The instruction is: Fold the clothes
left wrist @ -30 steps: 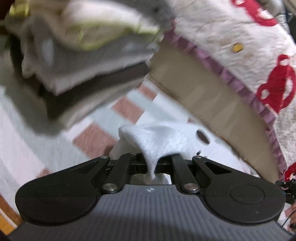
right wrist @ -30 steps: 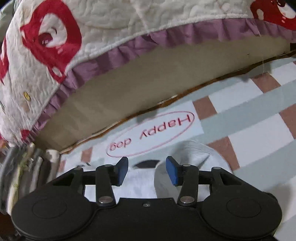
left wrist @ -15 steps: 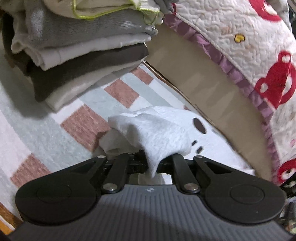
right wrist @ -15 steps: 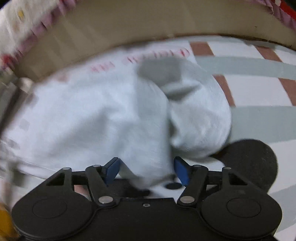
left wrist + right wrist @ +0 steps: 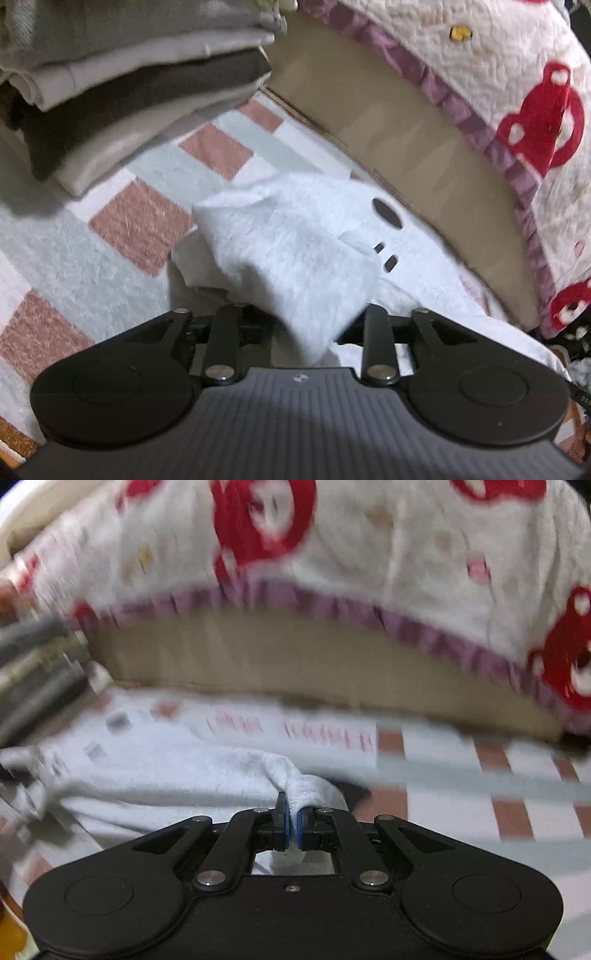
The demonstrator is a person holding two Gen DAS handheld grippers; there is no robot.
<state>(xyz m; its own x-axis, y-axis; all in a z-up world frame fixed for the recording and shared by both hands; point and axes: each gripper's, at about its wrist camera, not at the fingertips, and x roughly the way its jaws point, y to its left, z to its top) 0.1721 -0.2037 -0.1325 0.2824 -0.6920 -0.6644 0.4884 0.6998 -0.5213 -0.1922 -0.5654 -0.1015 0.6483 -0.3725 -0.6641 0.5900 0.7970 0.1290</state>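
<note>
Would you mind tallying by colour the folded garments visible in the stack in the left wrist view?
Folded stack, layers visible in the left wrist view; its top is cut off by the frame:
Grey: 1
Beige or cream: 2
Dark brown: 1
Total: 4

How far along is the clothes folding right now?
A stack of folded clothes already sits on the checked blanket. In hand: the white garment, pinched by the right gripper and draped into the left gripper. Its folds and stacking remain.
</note>
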